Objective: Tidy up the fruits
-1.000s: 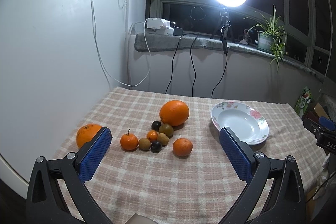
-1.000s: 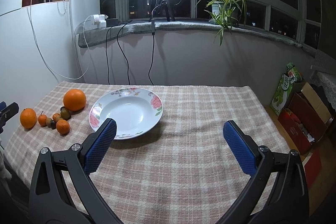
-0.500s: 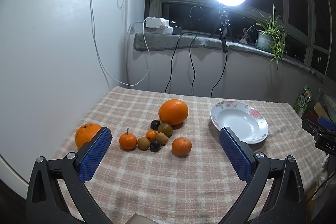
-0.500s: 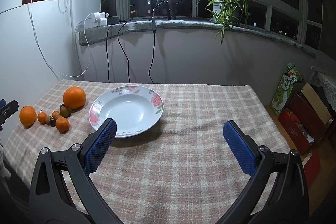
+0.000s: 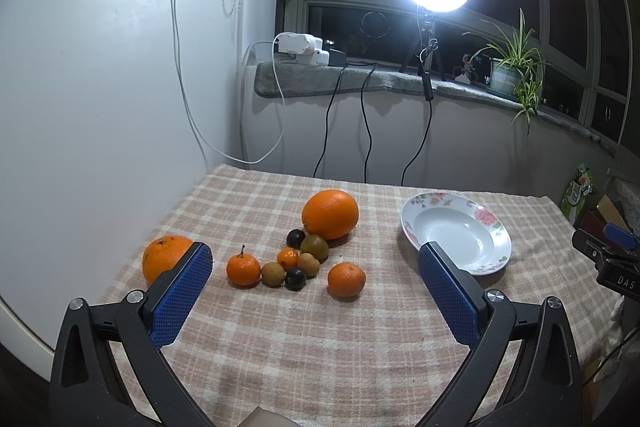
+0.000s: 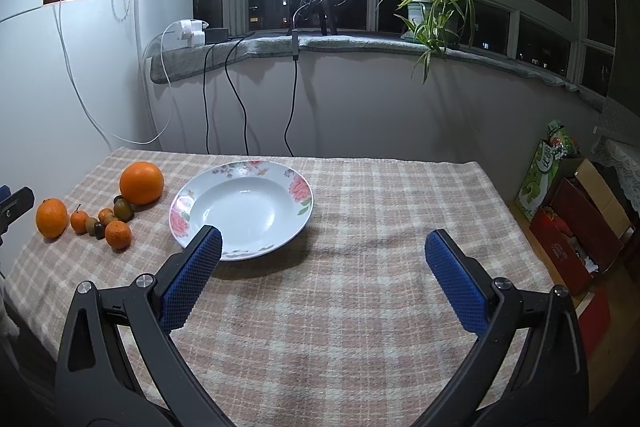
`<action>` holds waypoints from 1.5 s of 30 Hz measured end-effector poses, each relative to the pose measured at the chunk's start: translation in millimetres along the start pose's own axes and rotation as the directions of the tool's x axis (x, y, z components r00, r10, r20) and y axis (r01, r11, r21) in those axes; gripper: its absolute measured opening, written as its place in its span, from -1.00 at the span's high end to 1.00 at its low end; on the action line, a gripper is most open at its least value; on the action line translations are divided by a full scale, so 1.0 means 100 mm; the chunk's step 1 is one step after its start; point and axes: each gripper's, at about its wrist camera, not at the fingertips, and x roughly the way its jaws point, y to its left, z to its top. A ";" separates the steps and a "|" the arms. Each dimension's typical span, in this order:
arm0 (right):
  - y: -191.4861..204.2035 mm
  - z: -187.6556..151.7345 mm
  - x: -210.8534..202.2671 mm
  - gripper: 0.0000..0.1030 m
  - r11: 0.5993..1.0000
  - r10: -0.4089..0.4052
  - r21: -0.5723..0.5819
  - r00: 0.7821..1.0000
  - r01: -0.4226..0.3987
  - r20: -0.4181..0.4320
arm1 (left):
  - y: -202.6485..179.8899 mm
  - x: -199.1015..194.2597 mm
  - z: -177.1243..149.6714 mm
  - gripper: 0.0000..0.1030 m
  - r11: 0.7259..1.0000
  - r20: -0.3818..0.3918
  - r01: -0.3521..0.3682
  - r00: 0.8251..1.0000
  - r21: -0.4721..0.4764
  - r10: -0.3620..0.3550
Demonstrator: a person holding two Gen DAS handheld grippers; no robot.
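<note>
Fruit lay in a loose cluster on the left part of the desk (image 5: 320,347), which was covered with a pink checked cloth, and none of it had been sorted. The floral soup plate (image 5: 496,259) sat empty to the right of the cluster, well apart from it. A large orange (image 5: 330,213) stood at the back, a second orange (image 5: 162,259) at the far left, and two small mandarins (image 5: 243,269) sat near the front among several small brown and dark fruits. The left tongs (image 5: 316,303) hovered wide open above the near edge of the cluster, gripping nothing. The right tongs (image 6: 322,281) were likewise spread wide and empty, just before the plate. Judging by this, the task had barely begun and every piece was left to move.
</note>
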 end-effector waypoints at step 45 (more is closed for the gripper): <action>2.17 0.45 0.99 -1.00 0.668 0.637 -0.206 0.692 -0.715 -0.339 | 1.34 0.45 -0.51 -0.33 0.953 -0.179 -0.119 0.981 -0.279 0.070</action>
